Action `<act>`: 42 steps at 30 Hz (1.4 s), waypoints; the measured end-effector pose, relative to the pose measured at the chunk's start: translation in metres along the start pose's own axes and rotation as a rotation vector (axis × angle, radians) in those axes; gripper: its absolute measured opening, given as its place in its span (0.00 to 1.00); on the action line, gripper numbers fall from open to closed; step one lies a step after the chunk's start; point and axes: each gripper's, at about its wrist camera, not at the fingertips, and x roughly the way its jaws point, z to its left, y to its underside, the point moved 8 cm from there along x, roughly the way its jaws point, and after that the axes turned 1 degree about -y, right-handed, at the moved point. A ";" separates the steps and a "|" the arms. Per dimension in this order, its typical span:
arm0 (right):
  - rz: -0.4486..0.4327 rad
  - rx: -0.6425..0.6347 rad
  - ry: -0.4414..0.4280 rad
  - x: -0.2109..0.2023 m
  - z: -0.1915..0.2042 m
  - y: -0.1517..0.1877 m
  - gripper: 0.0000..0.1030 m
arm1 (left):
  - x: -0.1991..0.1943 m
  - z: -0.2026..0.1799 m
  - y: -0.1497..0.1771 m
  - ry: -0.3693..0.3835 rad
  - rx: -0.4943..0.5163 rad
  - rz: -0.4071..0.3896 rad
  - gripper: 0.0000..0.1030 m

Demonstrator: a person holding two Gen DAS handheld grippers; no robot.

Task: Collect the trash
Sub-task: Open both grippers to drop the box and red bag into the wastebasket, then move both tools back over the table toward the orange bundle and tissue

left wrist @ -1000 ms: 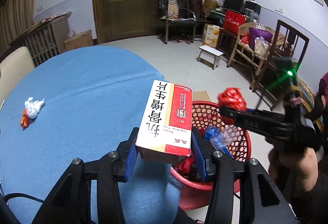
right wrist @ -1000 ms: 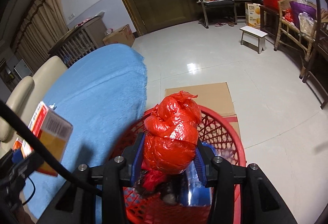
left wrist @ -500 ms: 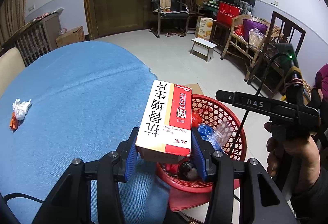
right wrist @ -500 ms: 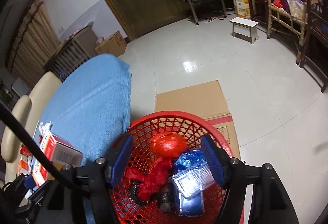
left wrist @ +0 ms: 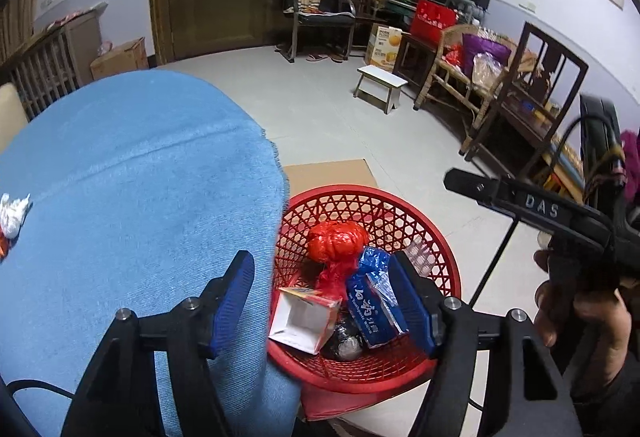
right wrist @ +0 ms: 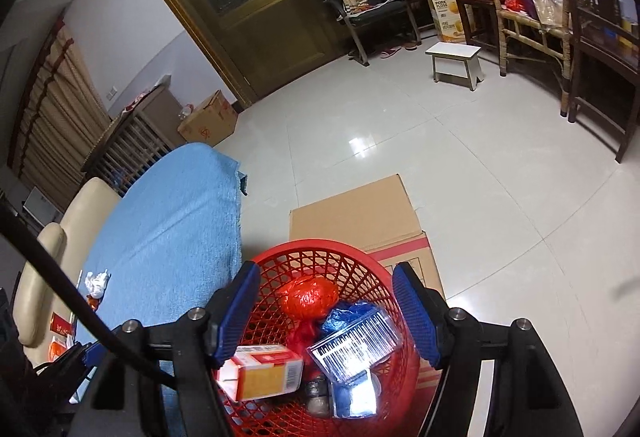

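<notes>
A red mesh basket (left wrist: 404, 205) (right wrist: 280, 257) stands on the floor beside the blue-clothed table (left wrist: 132, 197) (right wrist: 176, 221). In it lie a red-and-white medicine box (left wrist: 304, 313) (right wrist: 264, 373), a red plastic bag (left wrist: 336, 241) (right wrist: 308, 295), a blue packet (left wrist: 372, 301) and a clear plastic case (right wrist: 354, 345). My left gripper (left wrist: 324, 297) is open and empty above the basket's near edge. My right gripper (right wrist: 326, 311) is open and empty above the basket; it also shows in the left wrist view (left wrist: 520, 201). A crumpled white tissue (left wrist: 14, 213) (right wrist: 96, 281) lies on the table.
Flat cardboard (right wrist: 360, 221) lies on the floor behind the basket. A cream chair (right wrist: 44, 261) stands at the table's far side, with small red and orange scraps (right wrist: 60, 325) near it. A white stool (left wrist: 380, 85), chairs and wicker furniture line the far wall.
My left gripper has opened and let the medicine box fall into the basket. My right gripper dropped the red bag earlier and stays open over the basket.
</notes>
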 end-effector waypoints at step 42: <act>0.210 -0.343 -0.187 0.058 0.215 0.085 0.70 | -0.085 0.306 0.083 -0.359 -0.570 -0.103 0.69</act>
